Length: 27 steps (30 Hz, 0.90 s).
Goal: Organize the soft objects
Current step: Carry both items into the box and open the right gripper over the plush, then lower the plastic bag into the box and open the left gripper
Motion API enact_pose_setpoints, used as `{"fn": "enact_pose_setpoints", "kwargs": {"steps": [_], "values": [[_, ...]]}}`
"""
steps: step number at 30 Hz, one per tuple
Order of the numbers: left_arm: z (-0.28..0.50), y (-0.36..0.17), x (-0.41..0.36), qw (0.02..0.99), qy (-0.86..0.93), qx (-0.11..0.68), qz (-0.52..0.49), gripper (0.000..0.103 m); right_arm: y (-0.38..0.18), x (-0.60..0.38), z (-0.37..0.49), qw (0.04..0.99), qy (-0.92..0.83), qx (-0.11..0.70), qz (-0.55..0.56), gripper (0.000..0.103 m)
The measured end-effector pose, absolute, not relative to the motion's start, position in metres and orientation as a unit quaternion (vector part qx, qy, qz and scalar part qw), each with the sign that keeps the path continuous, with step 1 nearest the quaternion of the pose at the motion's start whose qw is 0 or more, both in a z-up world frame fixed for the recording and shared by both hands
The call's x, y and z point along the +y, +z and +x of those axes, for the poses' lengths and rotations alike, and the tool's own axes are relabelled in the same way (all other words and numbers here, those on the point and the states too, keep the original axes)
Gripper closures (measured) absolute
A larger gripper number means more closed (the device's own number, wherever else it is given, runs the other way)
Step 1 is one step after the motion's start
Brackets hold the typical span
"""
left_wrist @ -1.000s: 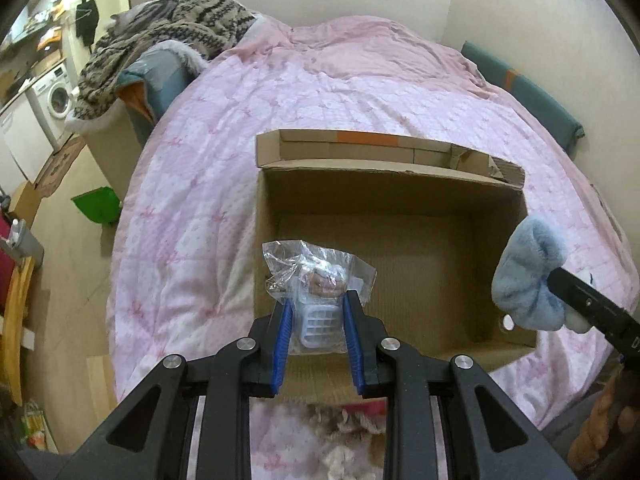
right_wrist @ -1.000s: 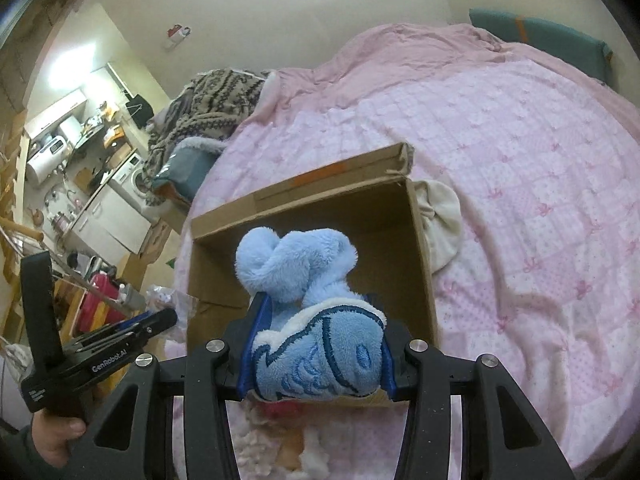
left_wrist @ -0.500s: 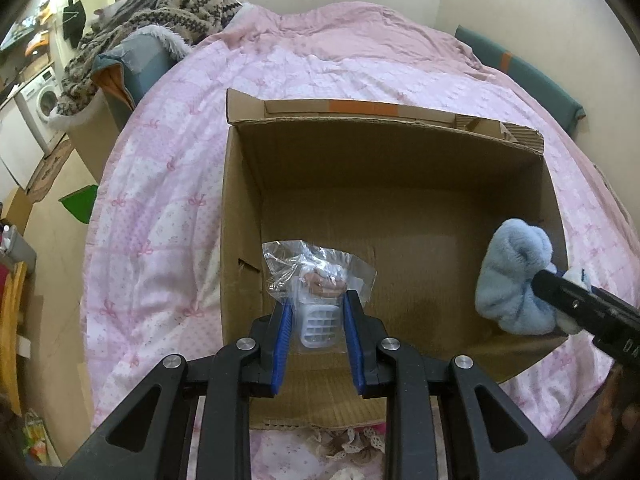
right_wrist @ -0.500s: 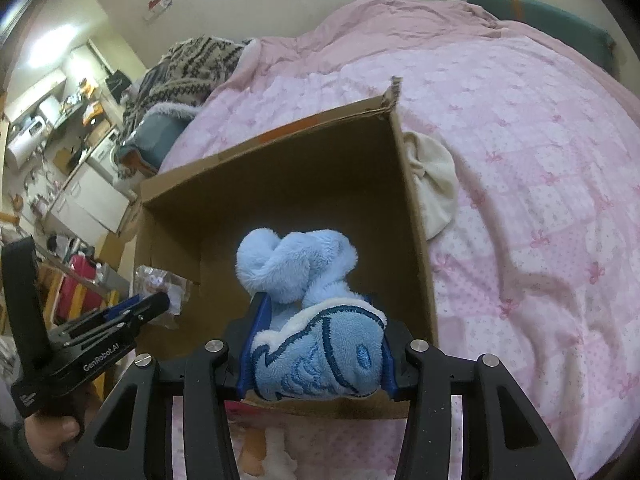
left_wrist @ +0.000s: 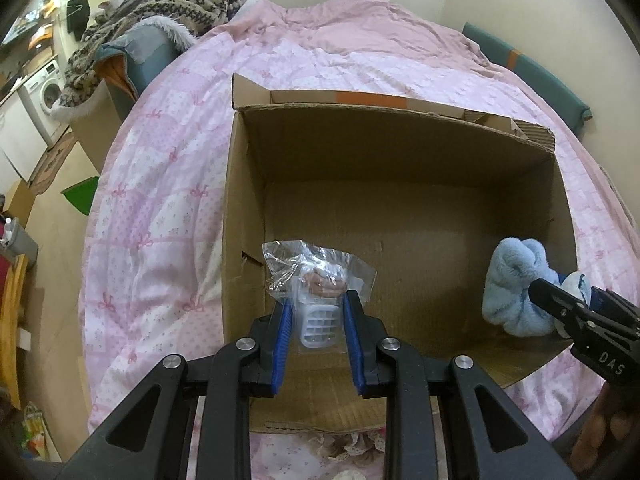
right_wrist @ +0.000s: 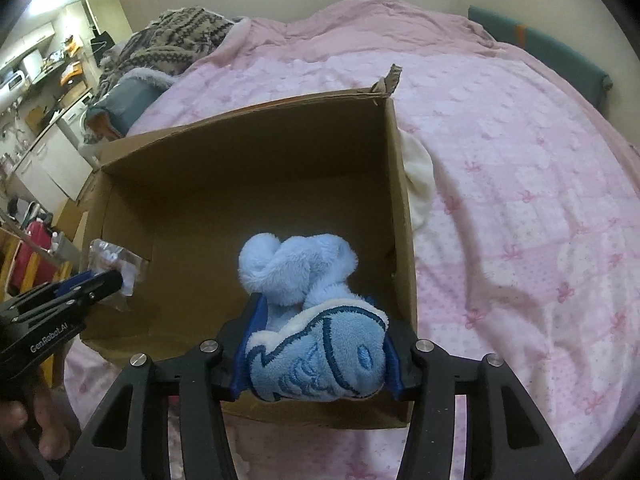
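Note:
An open cardboard box [left_wrist: 400, 152] [right_wrist: 248, 148] stands on the pink bed. My left gripper [left_wrist: 316, 304] is shut on a clear plastic bag [left_wrist: 316, 276] with a small white item inside, held over the box's near left corner. My right gripper [right_wrist: 316, 340] is shut on a light blue plush toy [right_wrist: 308, 292], held over the box's near right corner. The plush toy [left_wrist: 516, 288] and right gripper also show at the right of the left wrist view. The bag [right_wrist: 114, 264] and left gripper show at the left of the right wrist view.
A pink quilt [left_wrist: 168, 184] covers the bed. A cream cloth [right_wrist: 418, 172] lies against the box's right outer wall. A patterned knit blanket [left_wrist: 160, 4] is heaped at the bed's far left. A washing machine [left_wrist: 44, 92] and floor lie to the left.
Both grippers have moved forward and lower over the box. The bag and the plush toy now hang inside its opening, still held.

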State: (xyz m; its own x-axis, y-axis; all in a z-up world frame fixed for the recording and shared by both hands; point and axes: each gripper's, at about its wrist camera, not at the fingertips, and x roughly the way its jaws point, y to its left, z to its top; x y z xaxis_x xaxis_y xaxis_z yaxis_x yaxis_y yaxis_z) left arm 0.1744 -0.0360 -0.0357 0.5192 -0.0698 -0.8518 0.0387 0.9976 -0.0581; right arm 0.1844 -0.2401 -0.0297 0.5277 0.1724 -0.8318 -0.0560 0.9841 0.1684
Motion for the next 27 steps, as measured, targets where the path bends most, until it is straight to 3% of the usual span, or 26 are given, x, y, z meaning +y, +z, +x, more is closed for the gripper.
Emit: {"fn": "enact_pose_setpoints", "kwargs": {"steps": [8,13,22,23,25,27], "values": [[0.175,-0.036,-0.036,0.871,-0.032,0.491,-0.013,0.08,-0.027,-0.244,0.182,0.874,0.076,0.474,0.077,0.044],[0.174,-0.037,-0.038,0.871,-0.035,0.489,-0.013,0.08,-0.021,-0.248,0.181,0.87,0.106,0.466,0.123,0.036],[0.175,-0.037,-0.036,0.872,-0.033,0.488,-0.015,0.078,-0.011,-0.246,0.177,0.881,0.112,0.44,0.133,0.006],[0.174,-0.036,-0.037,0.872,-0.033,0.488,-0.014,0.076,-0.009,-0.247,0.177,0.882,0.114,0.435,0.14,0.005],[0.174,-0.033,-0.037,0.873,-0.034,0.486,-0.013,0.061,-0.005,-0.251,0.174,0.886,0.118,0.422,0.148,0.003],[0.172,-0.029,-0.037,0.877,-0.036,0.478,-0.017,0.035,-0.001,-0.254,0.172,0.892,0.116,0.411,0.149,0.002]]}}
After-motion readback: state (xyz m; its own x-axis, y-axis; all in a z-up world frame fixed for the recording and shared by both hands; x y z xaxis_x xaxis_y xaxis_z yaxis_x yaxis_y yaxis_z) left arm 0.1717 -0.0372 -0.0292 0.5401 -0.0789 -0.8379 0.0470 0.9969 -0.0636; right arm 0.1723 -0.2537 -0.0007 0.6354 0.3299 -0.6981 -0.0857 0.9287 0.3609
